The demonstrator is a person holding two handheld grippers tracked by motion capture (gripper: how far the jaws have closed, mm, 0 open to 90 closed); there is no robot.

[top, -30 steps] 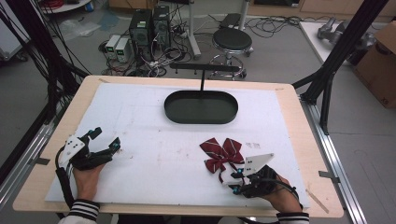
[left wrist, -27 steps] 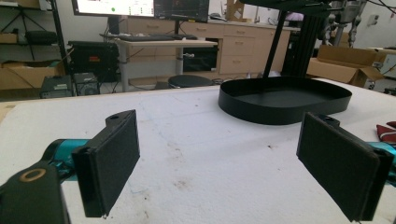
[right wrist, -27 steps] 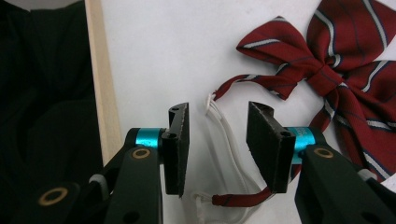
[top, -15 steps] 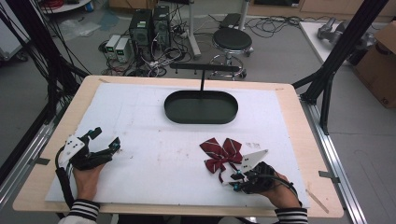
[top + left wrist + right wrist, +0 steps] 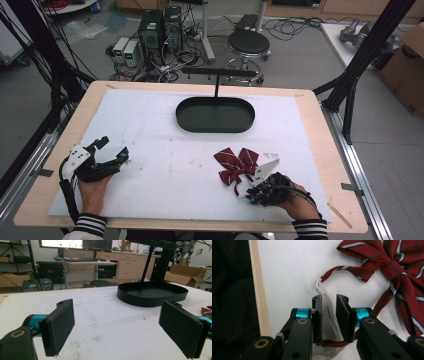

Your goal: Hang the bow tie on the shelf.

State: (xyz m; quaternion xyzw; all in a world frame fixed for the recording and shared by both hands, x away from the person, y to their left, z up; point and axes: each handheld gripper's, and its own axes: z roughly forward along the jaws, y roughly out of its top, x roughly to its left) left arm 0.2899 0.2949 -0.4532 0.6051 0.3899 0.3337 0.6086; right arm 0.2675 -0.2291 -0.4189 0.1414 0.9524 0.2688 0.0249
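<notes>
A dark red bow tie (image 5: 237, 162) with white stripes lies on the white mat at the front right. In the right gripper view the bow tie (image 5: 392, 262) is at the upper right, and its white elastic cord (image 5: 325, 297) runs down between my jaws. My right gripper (image 5: 329, 298) stands astride that cord, its jaws narrowly apart and not pinching it. The high view puts the right gripper (image 5: 250, 192) just in front of the bow. Near the front left my left gripper (image 5: 112, 148) rests wide open, with nothing between its fingers (image 5: 60, 327).
A black oval tray (image 5: 215, 128) sits at the back middle of the mat, with a black T-shaped stand (image 5: 217, 75) behind it. The tray (image 5: 150, 300) lies ahead of the left gripper. The table's wooden edge (image 5: 258, 290) runs close beside the right gripper.
My right gripper has edged left and forward along the bow tie's cord, and its jaws now straddle the cord. The left gripper has stayed in place.
</notes>
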